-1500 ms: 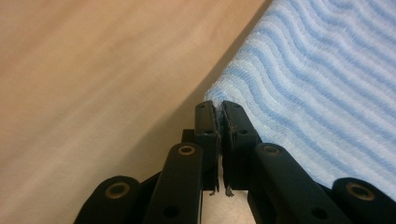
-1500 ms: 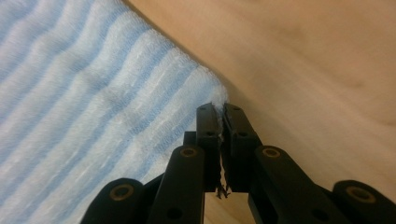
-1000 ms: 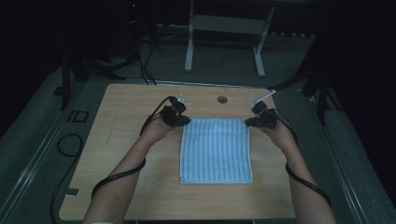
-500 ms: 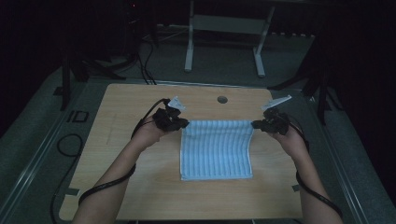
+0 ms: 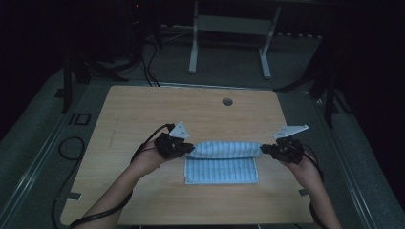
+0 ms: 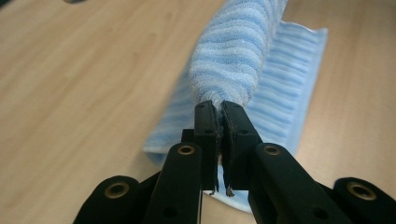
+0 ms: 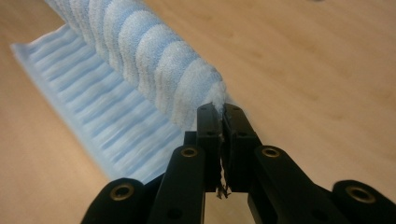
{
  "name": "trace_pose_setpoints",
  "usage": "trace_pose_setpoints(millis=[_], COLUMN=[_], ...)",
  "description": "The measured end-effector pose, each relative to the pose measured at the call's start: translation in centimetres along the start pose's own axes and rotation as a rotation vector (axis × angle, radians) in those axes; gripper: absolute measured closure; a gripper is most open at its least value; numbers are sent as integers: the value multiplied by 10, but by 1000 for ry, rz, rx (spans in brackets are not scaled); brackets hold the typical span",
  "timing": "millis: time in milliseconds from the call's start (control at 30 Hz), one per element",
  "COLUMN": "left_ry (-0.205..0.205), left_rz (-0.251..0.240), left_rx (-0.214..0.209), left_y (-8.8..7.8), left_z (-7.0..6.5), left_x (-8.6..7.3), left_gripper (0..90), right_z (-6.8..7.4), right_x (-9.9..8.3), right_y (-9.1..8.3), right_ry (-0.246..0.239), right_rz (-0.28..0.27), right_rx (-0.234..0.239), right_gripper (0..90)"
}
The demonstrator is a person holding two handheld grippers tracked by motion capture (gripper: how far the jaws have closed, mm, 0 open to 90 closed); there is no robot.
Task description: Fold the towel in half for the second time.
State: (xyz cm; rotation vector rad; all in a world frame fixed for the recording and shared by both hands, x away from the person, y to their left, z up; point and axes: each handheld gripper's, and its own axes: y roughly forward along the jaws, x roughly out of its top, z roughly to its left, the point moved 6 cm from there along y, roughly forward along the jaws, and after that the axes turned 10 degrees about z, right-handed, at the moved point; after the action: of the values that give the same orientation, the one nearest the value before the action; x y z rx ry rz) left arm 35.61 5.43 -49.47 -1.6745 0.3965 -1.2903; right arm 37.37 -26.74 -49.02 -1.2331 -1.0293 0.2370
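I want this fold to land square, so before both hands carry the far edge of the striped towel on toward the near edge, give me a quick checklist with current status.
1. Left claw shut on the towel corner: ok.
2. Right claw shut on its corner: ok.
3. Lifted edge level between the claws: ok.
4. Lower layer flat on the table: ok.
5. Near edge free of obstacles: ok.
6. Lifted edge parallel to the near edge: cannot tell.

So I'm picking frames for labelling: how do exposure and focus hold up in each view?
High view: dim, surroundings nearly black, yet the striped towel and table stay readable. Left gripper view: bright; the left gripper is sharp, the far towel soft. Right gripper view: the right gripper is sharp, the flat towel part blurred.
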Motion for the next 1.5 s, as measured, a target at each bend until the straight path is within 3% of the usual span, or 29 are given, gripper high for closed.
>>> trace_pose_setpoints(millis=[333, 567, 733, 867, 900, 933, 1000, 1067, 1100, 1167, 1267, 1367, 1433, 1500], left_ry=[12, -24, -35, -30, -48, -58, -63, -73, -72, -63, -46, -13, -12, -11], left_rz=[20, 38, 86, 129, 132, 137, 127, 111, 98, 90, 92, 113, 128, 153], left_rx=[-40, -87, -128, -137, -143, -143, -116, -107, -89, -92, -91, -90, -110, -102], left_y=[8, 23, 37, 39, 36, 33, 25, 18, 15, 16, 26, 45, 56, 68], left_z=[-27, -36, -43, -47, -45, -44, -39, -36, -34, -33, -34, -37, -36, -34], left_x=[-31, -48, -61, -71, -73, -73, -72, -67, -61, -51, -39, -32, -30, -30], left_gripper=[845, 845, 838, 736, 700, 616, 589, 504, 492, 437, 406, 396, 396, 396], right_z=[37, 49, 57, 61, 61, 59, 55, 50, 48, 46, 46, 54, 58, 59], right_x=[-33, -55, -73, -86, -87, -89, -87, -81, -78, -67, -48, -35, -30, -29], right_y=[-7, 6, 20, 24, 22, 18, 8, -1, -3, -4, 7, 25, 42, 57], right_ry=[-19, -8, 8, 15, 20, 32, 42, 61, 58, 44, 33, 10, -19, -36], right_rz=[-15, 36, 89, 120, 117, 107, 77, 50, 42, 27, 18, 31, 67, 102], right_rx=[29, 69, 106, 117, 117, 115, 91, 84, 79, 65, 56, 86, 106, 104], right_gripper=[864, 864, 859, 767, 730, 692, 662, 639, 634, 616, 568, 536, 534, 529])
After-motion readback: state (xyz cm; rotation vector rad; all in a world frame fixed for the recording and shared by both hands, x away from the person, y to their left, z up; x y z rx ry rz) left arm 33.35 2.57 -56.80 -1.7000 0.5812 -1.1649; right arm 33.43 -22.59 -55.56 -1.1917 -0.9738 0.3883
